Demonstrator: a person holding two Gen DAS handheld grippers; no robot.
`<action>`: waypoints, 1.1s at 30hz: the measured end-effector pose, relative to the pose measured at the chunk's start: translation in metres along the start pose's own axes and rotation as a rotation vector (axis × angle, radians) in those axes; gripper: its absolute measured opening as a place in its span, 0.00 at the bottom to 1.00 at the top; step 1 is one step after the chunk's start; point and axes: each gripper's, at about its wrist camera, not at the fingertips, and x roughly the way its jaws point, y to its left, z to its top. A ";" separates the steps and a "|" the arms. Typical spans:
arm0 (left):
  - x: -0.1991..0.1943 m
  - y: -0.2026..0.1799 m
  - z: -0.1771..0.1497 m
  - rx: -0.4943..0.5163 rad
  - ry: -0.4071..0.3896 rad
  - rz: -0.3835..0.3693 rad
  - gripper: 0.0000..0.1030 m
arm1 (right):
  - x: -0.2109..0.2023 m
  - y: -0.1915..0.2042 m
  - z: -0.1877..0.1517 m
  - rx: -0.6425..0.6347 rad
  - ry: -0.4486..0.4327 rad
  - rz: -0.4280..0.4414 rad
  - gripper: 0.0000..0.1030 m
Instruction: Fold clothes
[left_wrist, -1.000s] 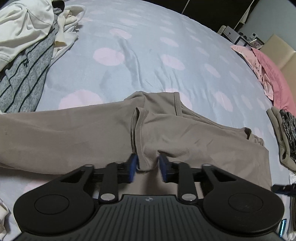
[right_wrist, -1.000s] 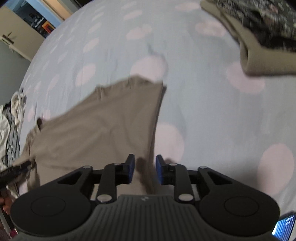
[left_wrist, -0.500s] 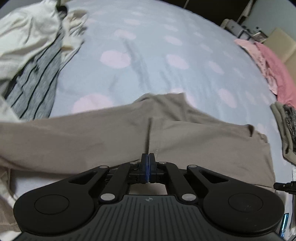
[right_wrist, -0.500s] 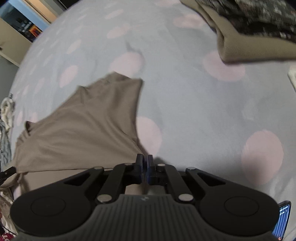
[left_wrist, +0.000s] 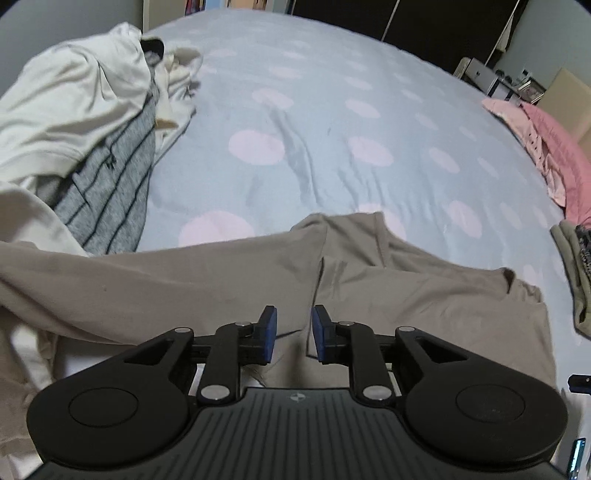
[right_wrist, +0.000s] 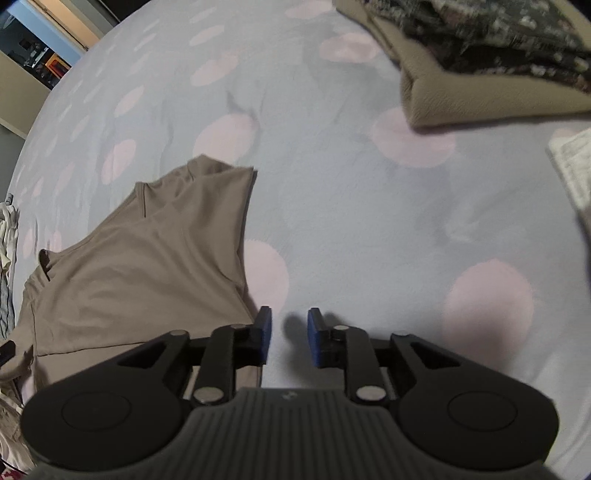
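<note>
A tan long-sleeved top (left_wrist: 424, 295) lies spread on the blue bedspread with pink dots (left_wrist: 332, 110); one sleeve runs off to the left. It also shows in the right wrist view (right_wrist: 147, 266), lying flat. My left gripper (left_wrist: 294, 334) is open and empty, just above the top's near edge at a fold line. My right gripper (right_wrist: 289, 334) is open and empty, over the bare bedspread (right_wrist: 369, 221) just right of the top's side edge.
A heap of unfolded clothes, white and grey striped (left_wrist: 92, 147), lies at the left. Pink cloth (left_wrist: 546, 147) lies at the far right edge. A folded stack, tan under a dark patterned piece (right_wrist: 480, 74), sits at the right.
Both grippers were shut on the top's near edge half a second ago. Both have opened and let it go, and the top now lies flat on the bed.
</note>
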 end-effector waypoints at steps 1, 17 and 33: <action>-0.006 -0.002 0.000 0.005 -0.006 -0.005 0.18 | -0.007 0.000 0.000 -0.020 -0.001 -0.002 0.29; -0.097 0.013 -0.029 0.115 -0.140 0.089 0.52 | -0.093 0.000 -0.037 -0.300 -0.192 0.048 0.65; -0.120 0.081 -0.063 0.063 -0.166 0.262 0.54 | -0.075 0.023 -0.072 -0.341 -0.101 -0.036 0.65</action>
